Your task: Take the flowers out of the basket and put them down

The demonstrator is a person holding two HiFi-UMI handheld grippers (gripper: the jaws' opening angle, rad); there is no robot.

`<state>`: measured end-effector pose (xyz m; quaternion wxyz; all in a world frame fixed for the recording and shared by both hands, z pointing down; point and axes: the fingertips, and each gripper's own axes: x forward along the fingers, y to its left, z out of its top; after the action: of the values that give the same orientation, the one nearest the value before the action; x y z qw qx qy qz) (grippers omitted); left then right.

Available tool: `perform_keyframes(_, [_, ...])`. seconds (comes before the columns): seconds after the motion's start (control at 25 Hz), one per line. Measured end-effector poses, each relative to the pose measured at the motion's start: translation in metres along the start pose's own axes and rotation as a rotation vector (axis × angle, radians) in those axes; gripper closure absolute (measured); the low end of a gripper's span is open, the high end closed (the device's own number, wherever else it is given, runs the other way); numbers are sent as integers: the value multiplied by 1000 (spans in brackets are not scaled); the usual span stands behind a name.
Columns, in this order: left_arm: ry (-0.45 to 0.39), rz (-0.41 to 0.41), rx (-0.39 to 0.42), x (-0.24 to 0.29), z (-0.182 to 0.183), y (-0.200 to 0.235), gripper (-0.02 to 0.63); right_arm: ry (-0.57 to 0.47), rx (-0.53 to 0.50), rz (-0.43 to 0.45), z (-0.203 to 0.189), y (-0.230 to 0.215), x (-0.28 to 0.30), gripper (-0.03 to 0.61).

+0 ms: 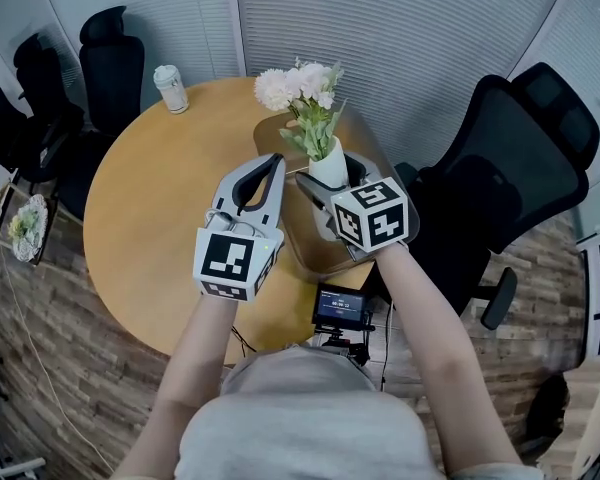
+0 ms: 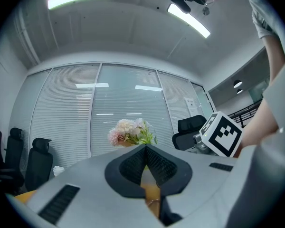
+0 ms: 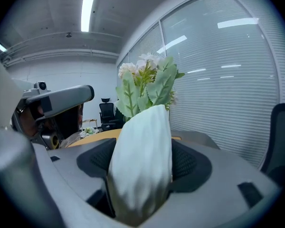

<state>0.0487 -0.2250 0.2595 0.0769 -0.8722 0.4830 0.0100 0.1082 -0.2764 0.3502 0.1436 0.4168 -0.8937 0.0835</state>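
Starting at the far left, we have the paper cup point(image 1: 170, 88) standing near the back edge of the round wooden table point(image 1: 150, 218), with smooth, bare wood running in front of it. Moving in, here's the left gripper point(image 1: 275, 160). Its jaws are pressed together tip to tip with nothing between them, and it is held level just left of the bouquet.

Now the centre, and here are the flowers point(image 1: 302, 86): soft cream and pale pink heads over stiff green leaves, with the stems tucked into a white ribbed wrap point(image 1: 328, 163) that tapers like a cone. The right gripper point(image 1: 322, 180) has that wrap pinched between its textured dark pads, jaws wide around its body. We see the bundle standing upright, long axis vertical and blooms on top.

Below it sits the brownish basket point(image 1: 315, 248). Its outline is hard for us to read, and the gripper hides the base of the wrap, so we can't tell whether it is clear of the rim. At the far right is a black office chair point(image 1: 500, 168).

Here's what we think matters. The flowers are over the basket and in the right hand alone, and the open wood lies to their left, where the left gripper hangs. We'd expect the bundle to need carrying that way, kept upright, before it is set down.
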Motion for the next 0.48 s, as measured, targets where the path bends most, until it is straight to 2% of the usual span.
perform_keyframes(0.16, [-5,12,3,-1,1,2,610,-55,-7,-5,5,3,-5,218])
perform_keyframes(0.48, [-6,31,14,-2,0,2,611,-189,54,-42,20,6,-13,218])
